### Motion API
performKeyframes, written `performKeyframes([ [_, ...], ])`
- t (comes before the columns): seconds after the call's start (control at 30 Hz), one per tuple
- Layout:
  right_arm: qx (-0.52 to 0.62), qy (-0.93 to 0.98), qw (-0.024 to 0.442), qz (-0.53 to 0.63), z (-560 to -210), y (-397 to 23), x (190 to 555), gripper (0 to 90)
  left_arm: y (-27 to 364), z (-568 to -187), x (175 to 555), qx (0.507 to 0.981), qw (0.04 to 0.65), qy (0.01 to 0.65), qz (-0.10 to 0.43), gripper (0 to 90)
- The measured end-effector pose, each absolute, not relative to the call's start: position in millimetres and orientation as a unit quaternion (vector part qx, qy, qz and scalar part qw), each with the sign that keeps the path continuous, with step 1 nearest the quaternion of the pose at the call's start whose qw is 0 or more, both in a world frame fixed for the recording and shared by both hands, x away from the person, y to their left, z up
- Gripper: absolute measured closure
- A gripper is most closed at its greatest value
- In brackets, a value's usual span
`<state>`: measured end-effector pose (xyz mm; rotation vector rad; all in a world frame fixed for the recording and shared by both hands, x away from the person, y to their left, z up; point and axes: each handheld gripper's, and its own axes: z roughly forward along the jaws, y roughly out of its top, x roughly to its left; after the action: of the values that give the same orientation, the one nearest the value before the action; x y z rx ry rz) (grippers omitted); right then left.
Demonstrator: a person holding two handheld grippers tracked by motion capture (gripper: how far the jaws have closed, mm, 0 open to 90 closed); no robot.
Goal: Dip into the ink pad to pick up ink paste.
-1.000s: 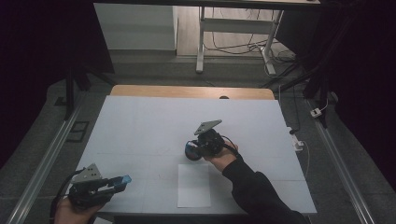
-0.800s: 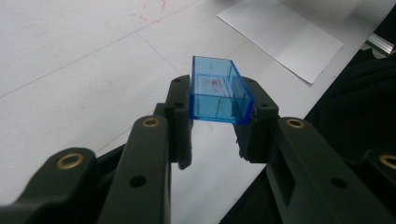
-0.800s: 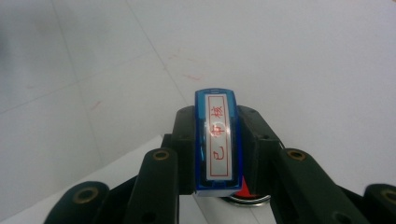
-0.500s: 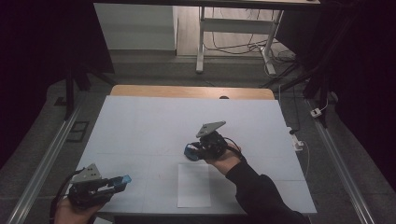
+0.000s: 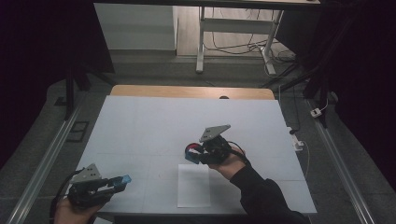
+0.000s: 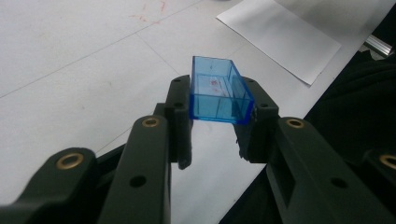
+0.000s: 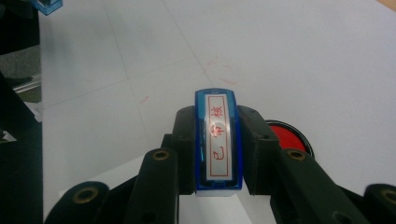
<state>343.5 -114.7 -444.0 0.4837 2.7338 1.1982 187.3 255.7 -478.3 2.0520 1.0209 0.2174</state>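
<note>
Holding the stamp clenched in the right claw, cap in the left claw, paper not stamped yet.

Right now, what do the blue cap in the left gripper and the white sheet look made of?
The blue cap looks like clear, glossy moulded plastic: the table shows through its walls. The white sheet looks like plain matte paper: thin, flat, sharp-edged, without shine.

Table evenly lit, surroundings dark (close views slightly soft, grainy).
</note>
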Motion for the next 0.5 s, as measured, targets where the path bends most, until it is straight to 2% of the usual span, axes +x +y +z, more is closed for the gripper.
performKeyframes([
  [0.5, 0.163, 0.897, 0.054, 0.407, -439.5, -126.9, 325.4, 70.8, 255.6, -478.3, 187.4, 0.814, 0.407, 0.405, 0.086, 68.3],
])
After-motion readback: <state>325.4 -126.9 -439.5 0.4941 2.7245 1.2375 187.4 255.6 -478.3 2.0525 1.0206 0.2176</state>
